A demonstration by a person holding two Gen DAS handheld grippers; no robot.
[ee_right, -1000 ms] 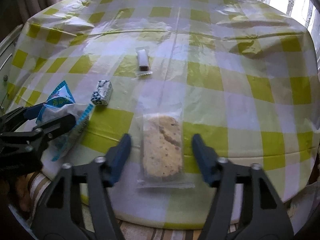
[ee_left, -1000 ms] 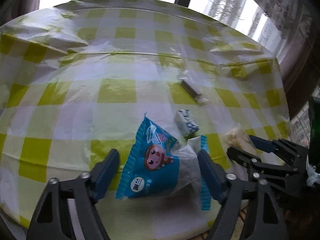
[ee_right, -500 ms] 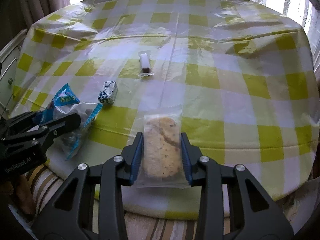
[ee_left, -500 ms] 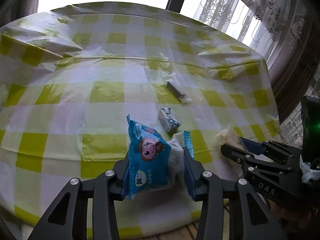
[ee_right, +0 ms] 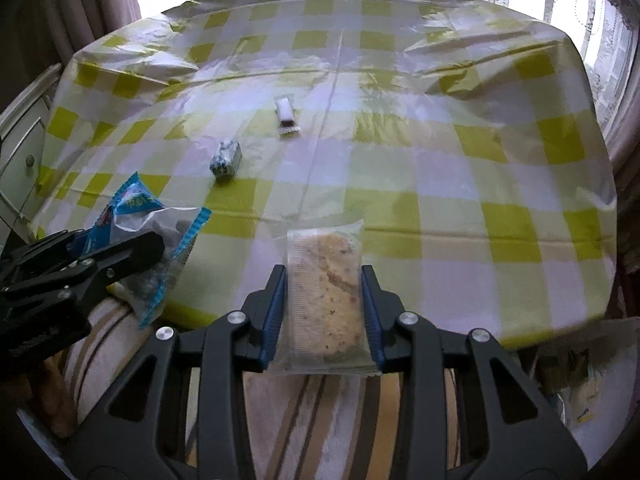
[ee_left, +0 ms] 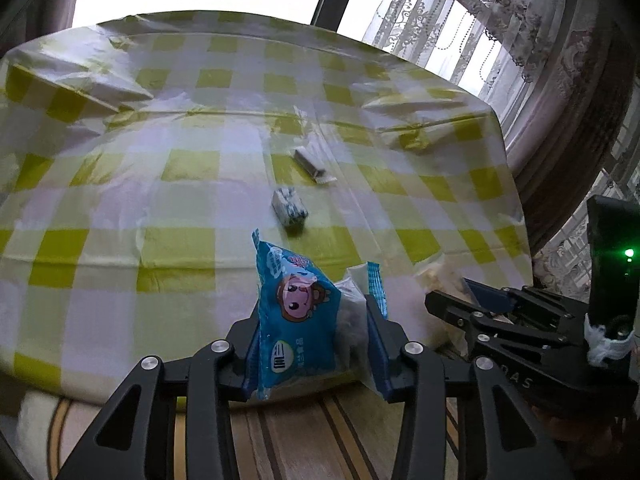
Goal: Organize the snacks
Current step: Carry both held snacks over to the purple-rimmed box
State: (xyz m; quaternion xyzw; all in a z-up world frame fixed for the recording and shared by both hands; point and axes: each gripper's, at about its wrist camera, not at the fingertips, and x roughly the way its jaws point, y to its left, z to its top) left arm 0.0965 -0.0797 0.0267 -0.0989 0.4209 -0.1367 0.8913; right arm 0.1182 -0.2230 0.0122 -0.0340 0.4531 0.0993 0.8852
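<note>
My left gripper [ee_left: 314, 320] is shut on a blue snack bag [ee_left: 296, 312] with a cartoon face and holds it above the table's near edge; the bag also shows in the right wrist view [ee_right: 156, 236]. My right gripper [ee_right: 324, 296] is shut on a clear cookie packet [ee_right: 328, 292], lifted off the table. A small blue-and-white wrapped snack [ee_left: 289, 211] [ee_right: 226, 157] and a thin bar in a clear wrapper [ee_left: 312, 166] [ee_right: 286, 115] lie on the yellow-checked tablecloth [ee_left: 180, 168] [ee_right: 440, 160].
The right gripper's body [ee_left: 520, 320] is beside my left one. A striped cushion [ee_right: 312, 420] lies below the table's near edge. A white cabinet [ee_right: 20, 152] stands at the left. Curtains [ee_left: 520, 40] hang behind the table.
Both grippers closed on their snacks, the blue bag and the cookie packet, then lifted them and drew back toward the table's near edge.
</note>
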